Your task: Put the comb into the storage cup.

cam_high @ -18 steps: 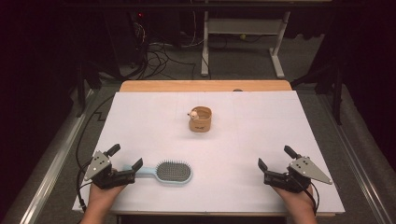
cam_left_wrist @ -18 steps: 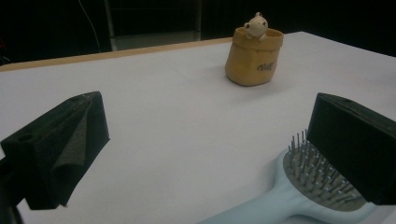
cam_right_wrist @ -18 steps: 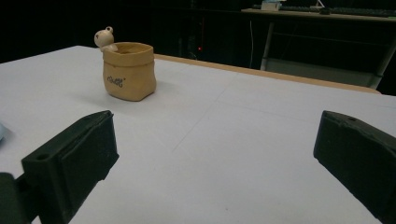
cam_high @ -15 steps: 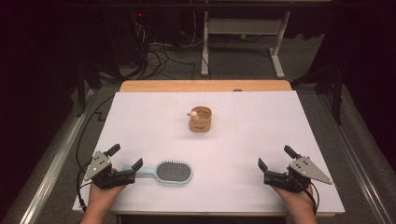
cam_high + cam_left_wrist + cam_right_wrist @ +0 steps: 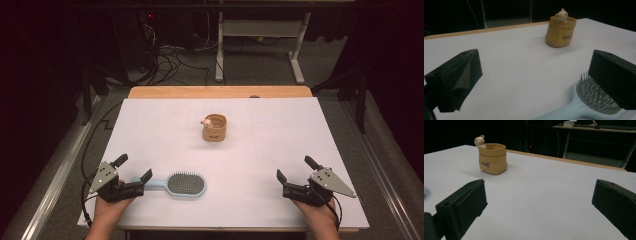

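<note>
Beside left claw [image 5: 133,169] (open): hairbrush [image 5: 176,184]

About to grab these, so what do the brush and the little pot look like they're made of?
Brush: pale blue body, smooth and moulded, likely plastic; thin grey pins, metal by the look. Pot: tan, matte, shaped like a wrinkled sack with a small cream figure on the rim; probably ceramic, though resin can't be ruled out.

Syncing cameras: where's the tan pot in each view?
High view: pot at table centre, beyond the brush.
Left gripper view: upper right of middle, above the brush.
Right gripper view: upper left.
Shared landmark: the small figure on the pot's rim.
</note>
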